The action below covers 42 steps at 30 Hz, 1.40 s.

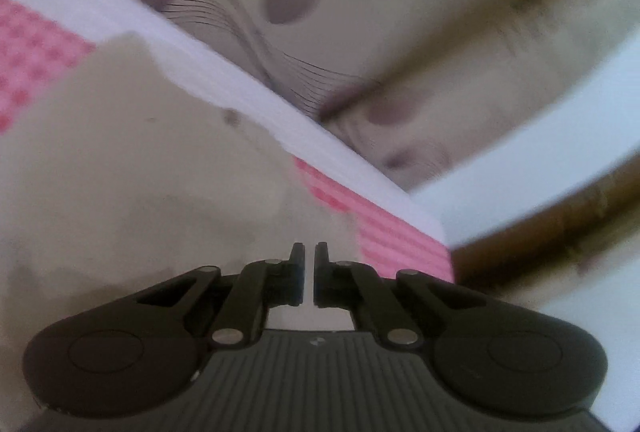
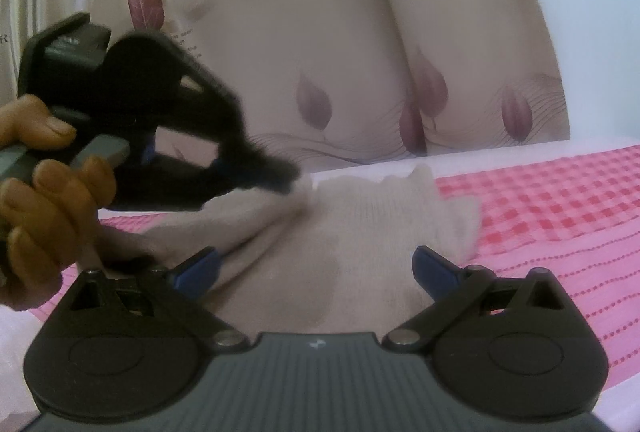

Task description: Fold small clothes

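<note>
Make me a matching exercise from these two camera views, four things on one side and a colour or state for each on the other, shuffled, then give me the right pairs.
Things:
1. left tongs
2. right tongs
3. small garment
4. bed cover

Colour or state:
A. pink and white checks
B. beige, lying on the bed
C. wide open, blue pads showing
D. almost closed, at the far edge of the beige cloth

Pairs: 1-D, 2-C, 3-B, 4-A
</note>
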Tool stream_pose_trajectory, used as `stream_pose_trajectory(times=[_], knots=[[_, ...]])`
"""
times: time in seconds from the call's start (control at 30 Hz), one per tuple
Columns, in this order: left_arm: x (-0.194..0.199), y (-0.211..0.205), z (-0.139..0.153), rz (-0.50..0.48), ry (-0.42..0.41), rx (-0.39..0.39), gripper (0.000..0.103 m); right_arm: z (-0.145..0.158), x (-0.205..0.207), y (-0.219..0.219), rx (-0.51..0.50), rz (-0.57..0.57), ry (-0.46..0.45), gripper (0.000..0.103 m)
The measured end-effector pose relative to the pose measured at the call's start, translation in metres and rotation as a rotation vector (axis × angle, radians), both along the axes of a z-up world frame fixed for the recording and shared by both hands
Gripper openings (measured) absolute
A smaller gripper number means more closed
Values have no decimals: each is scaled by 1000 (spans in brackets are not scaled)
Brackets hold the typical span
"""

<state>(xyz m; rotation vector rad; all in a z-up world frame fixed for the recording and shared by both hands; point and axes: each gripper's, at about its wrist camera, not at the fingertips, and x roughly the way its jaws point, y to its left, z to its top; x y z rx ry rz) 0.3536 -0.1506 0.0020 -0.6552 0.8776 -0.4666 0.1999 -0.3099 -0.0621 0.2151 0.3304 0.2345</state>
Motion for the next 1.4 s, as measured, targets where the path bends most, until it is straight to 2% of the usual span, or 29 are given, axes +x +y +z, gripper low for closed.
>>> stream_pose_trajectory(times=[0.1, 0.17, 0.2, 0.23, 0.3, 0.4, 0.5, 0.6, 0.7, 0.8, 1.0, 1.07, 1.1, 1.13, 1.17, 1.27, 1.3, 1.37, 1.4], knots=[[-15, 7, 23, -51, -103, -45, 1, 0, 1, 0, 1, 15, 11, 103], [-29, 26, 42, -51, -192, -40, 4, 1, 2, 0, 9, 53, 19, 103], [-36, 35, 48, -44, -226, -26, 15, 1, 2, -1, 21, 82, 21, 103], [-43, 48, 52, -29, -261, -10, 32, 2, 4, -4, 44, 119, 29, 103], [-56, 73, 49, -5, -308, 36, 52, 4, 8, -11, 123, 171, 60, 103], [-73, 98, 18, 1, -324, 124, 54, 9, 15, -24, 307, 206, 118, 103], [-87, 117, -22, -38, -323, 68, 54, 14, 35, -27, 471, 265, 191, 103], [-105, 125, -46, -56, -404, -4, 54, 12, 61, -23, 566, 292, 262, 103], [-113, 121, -63, -89, -454, 2, 54, 7, 85, -13, 557, 300, 321, 103], [-111, 119, -62, -109, -463, -29, 56, 1, 104, 2, 521, 307, 370, 103], [-113, 119, -63, -138, -484, -53, 66, 0, 121, 30, 496, 357, 345, 103], [-113, 119, -64, -139, -489, -57, 69, 4, 123, 44, 416, 364, 329, 98], [-113, 119, -64, -137, -490, -57, 70, 4, 122, 50, 371, 358, 325, 87], [-114, 120, -64, -133, -493, -60, 72, 4, 123, 55, 324, 339, 327, 69], [-116, 121, -63, -126, -496, -62, 73, 4, 122, 57, 291, 324, 329, 62], [-121, 128, -60, -78, -501, -75, 78, 5, 118, 57, 260, 302, 302, 52], [-123, 131, -59, -45, -511, -71, 78, 6, 115, 57, 245, 296, 289, 49], [-126, 138, -56, 41, -538, -50, 79, 10, 110, 57, 234, 283, 262, 36], [-129, 143, -54, 96, -552, -32, 83, 12, 109, 57, 228, 279, 247, 34]])
